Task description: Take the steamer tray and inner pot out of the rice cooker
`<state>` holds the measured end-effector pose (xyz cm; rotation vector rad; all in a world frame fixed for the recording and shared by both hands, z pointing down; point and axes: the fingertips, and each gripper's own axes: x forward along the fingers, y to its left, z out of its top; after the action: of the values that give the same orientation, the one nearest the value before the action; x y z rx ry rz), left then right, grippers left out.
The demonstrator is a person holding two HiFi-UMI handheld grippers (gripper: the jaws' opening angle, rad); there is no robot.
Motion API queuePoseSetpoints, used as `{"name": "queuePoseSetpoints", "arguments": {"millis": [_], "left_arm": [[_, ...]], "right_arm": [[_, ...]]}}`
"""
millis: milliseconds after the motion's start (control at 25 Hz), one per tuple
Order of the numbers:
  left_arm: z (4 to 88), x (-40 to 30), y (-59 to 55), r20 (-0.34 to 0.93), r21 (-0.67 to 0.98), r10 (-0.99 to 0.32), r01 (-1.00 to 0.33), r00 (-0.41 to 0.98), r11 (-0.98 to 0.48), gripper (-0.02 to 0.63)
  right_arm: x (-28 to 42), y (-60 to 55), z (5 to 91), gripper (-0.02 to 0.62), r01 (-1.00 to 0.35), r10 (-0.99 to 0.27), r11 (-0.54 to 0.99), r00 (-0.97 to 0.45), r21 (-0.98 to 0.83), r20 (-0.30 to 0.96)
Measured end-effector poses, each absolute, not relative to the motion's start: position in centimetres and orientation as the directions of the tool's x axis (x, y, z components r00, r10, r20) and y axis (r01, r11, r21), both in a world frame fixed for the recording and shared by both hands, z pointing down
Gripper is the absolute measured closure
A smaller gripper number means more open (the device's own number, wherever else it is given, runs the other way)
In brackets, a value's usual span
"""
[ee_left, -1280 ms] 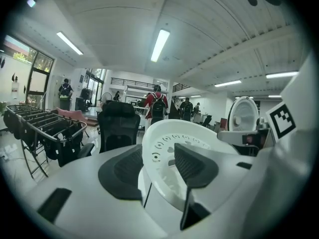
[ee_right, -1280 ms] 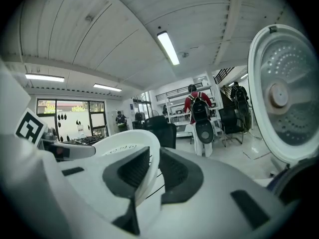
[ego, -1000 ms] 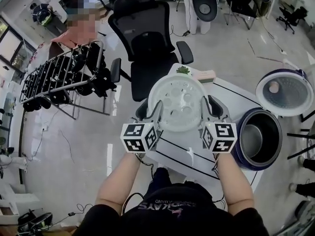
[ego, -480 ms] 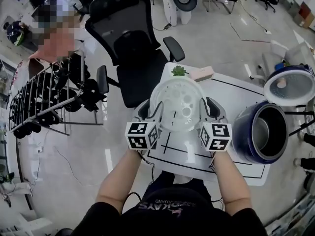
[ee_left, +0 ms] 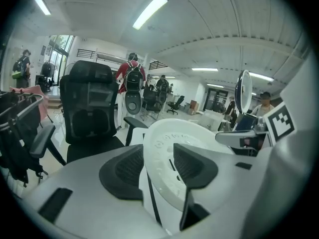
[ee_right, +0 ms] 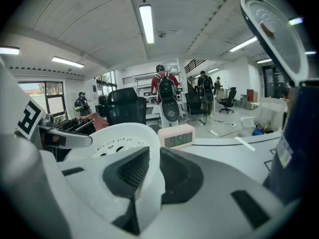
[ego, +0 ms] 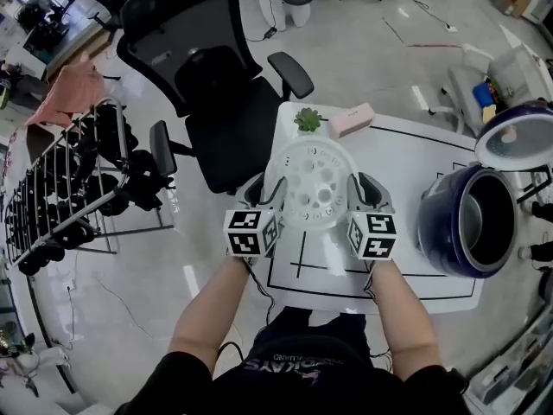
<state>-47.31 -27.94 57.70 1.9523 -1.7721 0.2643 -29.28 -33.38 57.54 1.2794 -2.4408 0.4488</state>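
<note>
Open-plan office — swivel chair (ego: pixel 203 76), strip lights (ee_right: pixel 146 24)

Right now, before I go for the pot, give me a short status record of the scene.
tray: white perforated plastic steamer tray, out of cooker, held over white table
left gripper: shut on tray's left rim
right gripper: shut on tray's right rim
cooker: dark blue rice cooker, lid up, table's right end
pot: silver metal inner pot, inside cooker
far edge: small green plant, pink clock

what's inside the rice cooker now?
The metal inner pot sits inside the rice cooker, lid open. Whether anything lies in the pot can't be told: its wall hides the bottom.
</note>
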Motion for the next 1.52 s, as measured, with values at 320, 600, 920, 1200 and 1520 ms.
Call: {"name": "queuePoseSetpoints", "arguments": {"millis": [320, 600, 920, 1200, 1520], "left_arm": [[61.4, -47.9, -29.7, 0.494, 0.227, -0.850, -0.971, 0.184, -0.078, 0.414], [63.8, -48.6, -30.4, 0.525, 0.243, -0.829, -0.967, 0.194, -0.072, 0.414], [65.4, -48.6, -30.8, 0.537, 0.246, -0.817, -0.966, 0.208, -0.083, 0.414], [65.5, -48.1, -30.9, 0.537, 0.226, -0.814, -0.968, 0.219, -0.111, 0.393], [60.9, -47.7, -30.5, 0.462, 0.156, -0.862, -0.976, 0.210, -0.154, 0.368]], "right_arm": [[-29.7, -34.2, 61.6, 0.529, -0.854, -0.714, 0.506, -0.492, -0.119, 0.498], [-30.3, -34.6, 63.8, 0.528, -0.859, -0.699, 0.499, -0.479, -0.118, 0.531], [-30.2, -34.5, 65.3, 0.528, -0.865, -0.692, 0.487, -0.468, -0.123, 0.550], [-30.2, -34.3, 65.2, 0.516, -0.859, -0.696, 0.503, -0.468, -0.095, 0.545], [-30.2, -33.6, 60.6, 0.470, -0.836, -0.735, 0.544, -0.519, -0.078, 0.437]]}}
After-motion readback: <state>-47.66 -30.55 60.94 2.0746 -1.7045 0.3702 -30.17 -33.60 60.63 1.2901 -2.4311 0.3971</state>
